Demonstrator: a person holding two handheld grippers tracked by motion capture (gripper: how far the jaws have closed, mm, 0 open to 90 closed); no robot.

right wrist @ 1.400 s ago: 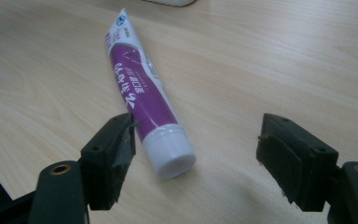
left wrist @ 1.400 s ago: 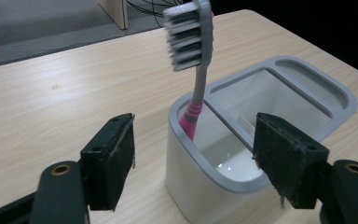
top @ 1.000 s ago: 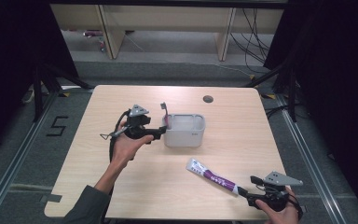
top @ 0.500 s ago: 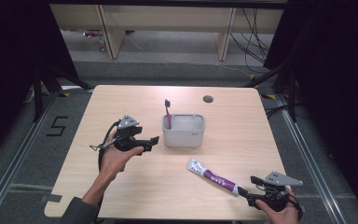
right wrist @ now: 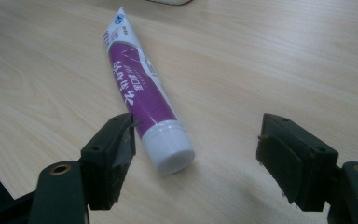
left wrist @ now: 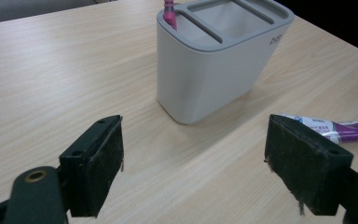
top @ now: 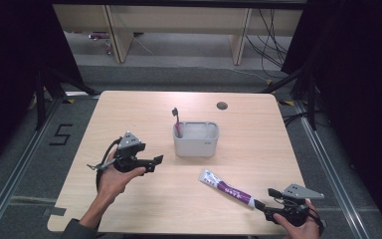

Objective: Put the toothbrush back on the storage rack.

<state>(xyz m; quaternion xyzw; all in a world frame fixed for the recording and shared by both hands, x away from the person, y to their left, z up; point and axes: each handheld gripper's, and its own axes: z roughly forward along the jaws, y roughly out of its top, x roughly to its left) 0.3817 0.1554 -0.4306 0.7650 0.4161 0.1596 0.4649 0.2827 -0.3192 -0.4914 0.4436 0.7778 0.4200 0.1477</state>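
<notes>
From above, the left gripper (top: 151, 162) has drawn back from the holder (top: 196, 140) toward the near left of the counter (top: 258, 129) since a second ago, leaving the toothbrush (top: 176, 121) standing in the holder's left slot; its jaws are wide apart and hold nothing. The right gripper (top: 258, 205) has not shifted at the near right edge, with the tube (top: 227, 187) lying just ahead. In the left gripper view, the holder (left wrist: 214, 60) bears a small raised mark too faint to read. In the right gripper view, the gripper's (right wrist: 193, 158) wide jaws flank the capped end of the tube (right wrist: 140, 100), not pressing it; its purple label carries white script I cannot read.
</notes>
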